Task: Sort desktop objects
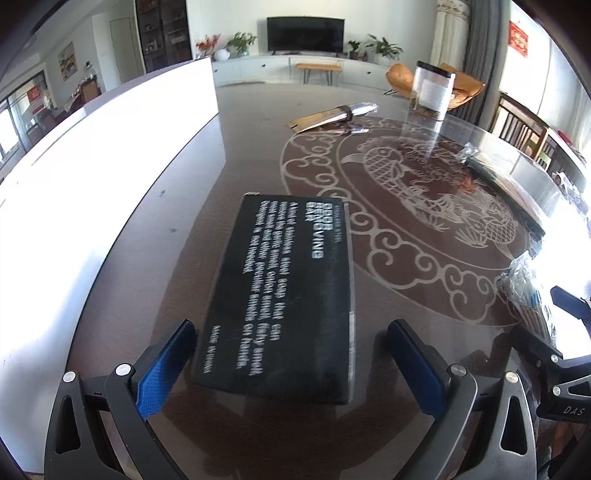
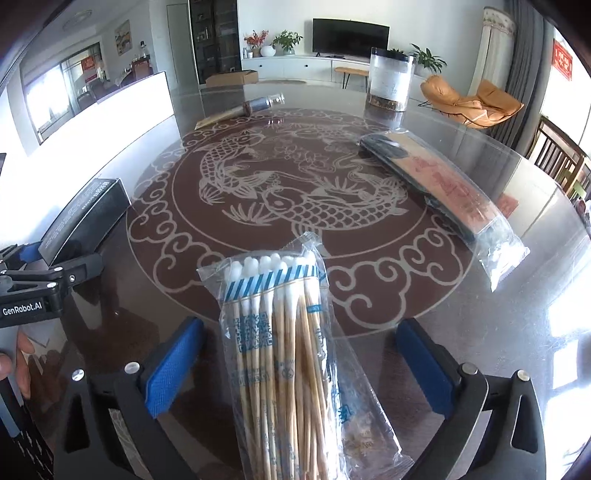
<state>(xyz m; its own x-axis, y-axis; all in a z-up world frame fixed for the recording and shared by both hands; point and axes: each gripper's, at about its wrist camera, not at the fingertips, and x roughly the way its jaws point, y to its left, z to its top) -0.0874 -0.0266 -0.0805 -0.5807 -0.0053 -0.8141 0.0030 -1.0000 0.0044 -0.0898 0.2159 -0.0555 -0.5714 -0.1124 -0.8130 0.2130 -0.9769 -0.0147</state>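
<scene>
While cotton swabs fill the plastic bag [image 2: 280, 350], the clear jar [image 2: 388, 79] holds brown bits.

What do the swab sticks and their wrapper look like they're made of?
The cotton swabs: pale tan sticks, probably wood or bamboo, with fluffy white cotton-like tips. The wrapper: thin clear plastic film, glossy and crinkled, printed with blue stripes and text.

Bright living room: a dark television [image 2: 350, 36] on a white wall – potted plants [image 2: 286, 41] beside it, tan lounge chairs [image 2: 472, 101] right, possibly curtains [image 2: 496, 40] beyond.
</scene>
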